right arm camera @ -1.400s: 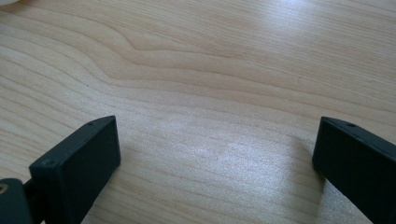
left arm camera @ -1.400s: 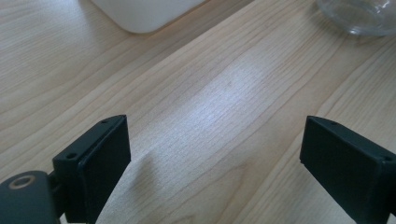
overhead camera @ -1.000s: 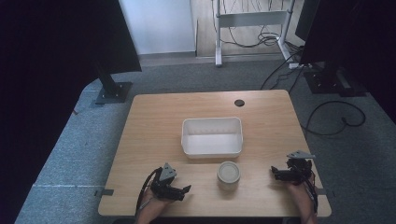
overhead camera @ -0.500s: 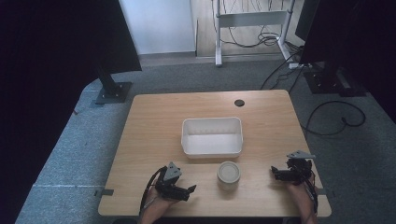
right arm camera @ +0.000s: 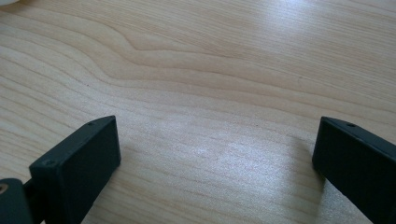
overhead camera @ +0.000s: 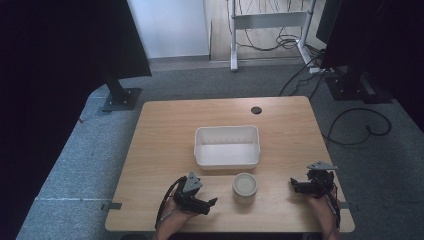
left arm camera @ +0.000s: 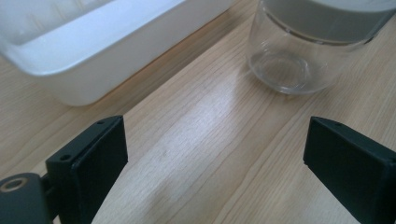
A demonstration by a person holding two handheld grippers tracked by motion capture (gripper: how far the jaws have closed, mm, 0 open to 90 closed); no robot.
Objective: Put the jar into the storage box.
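No text, label, brand, number or sign is showing legibly anywhere in these views.

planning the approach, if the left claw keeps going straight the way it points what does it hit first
Probably the lidded glass jar: it stands ahead of the open left claw, slightly right of centre, with bare table between. The white tray lies off to the left.
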